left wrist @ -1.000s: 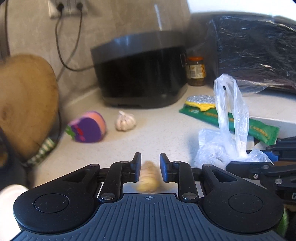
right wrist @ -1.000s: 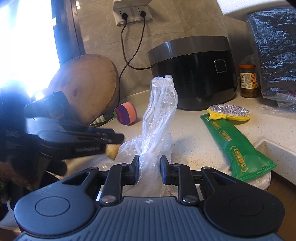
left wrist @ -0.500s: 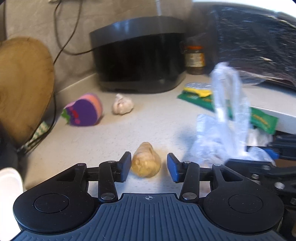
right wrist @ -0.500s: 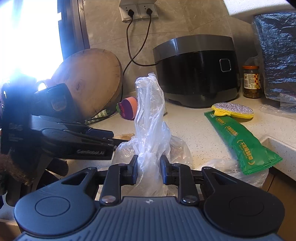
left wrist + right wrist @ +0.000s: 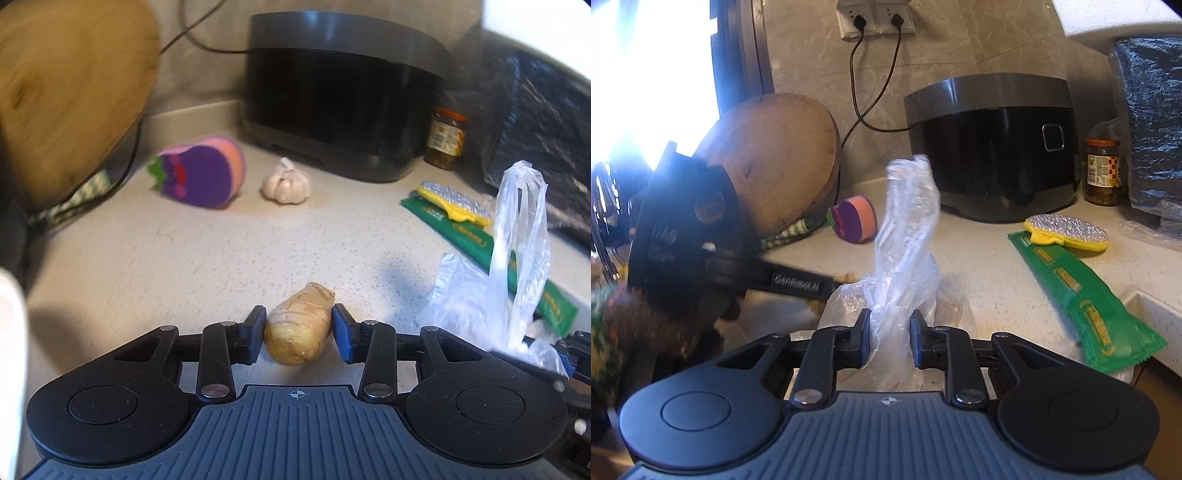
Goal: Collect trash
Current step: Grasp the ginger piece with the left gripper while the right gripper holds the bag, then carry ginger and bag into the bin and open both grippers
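Observation:
A piece of ginger (image 5: 300,325) sits between the pads of my left gripper (image 5: 299,328), low over the speckled counter (image 5: 221,266); the pads touch its sides. My right gripper (image 5: 886,339) is shut on a clear plastic bag (image 5: 905,243), holding its bunched handles upright. In the left wrist view the bag (image 5: 517,251) stands just right of the ginger. In the right wrist view the left gripper's body (image 5: 701,251) reaches in from the left, close beside the bag. A garlic bulb (image 5: 285,182) and a green wrapper (image 5: 1082,295) lie on the counter.
A black rice cooker (image 5: 993,147) stands at the back, a jar (image 5: 1102,171) to its right, a dark plastic-covered object (image 5: 1152,122) beyond. A purple sponge (image 5: 201,171) and a round wooden board (image 5: 775,158) are at the left. A yellow scrubber (image 5: 1067,229) lies on the wrapper. Counter edge at right.
My left gripper opened around the ginger, then closed on it, and the view tilted down and forward. My right gripper kept holding the bag, which leaned a little.

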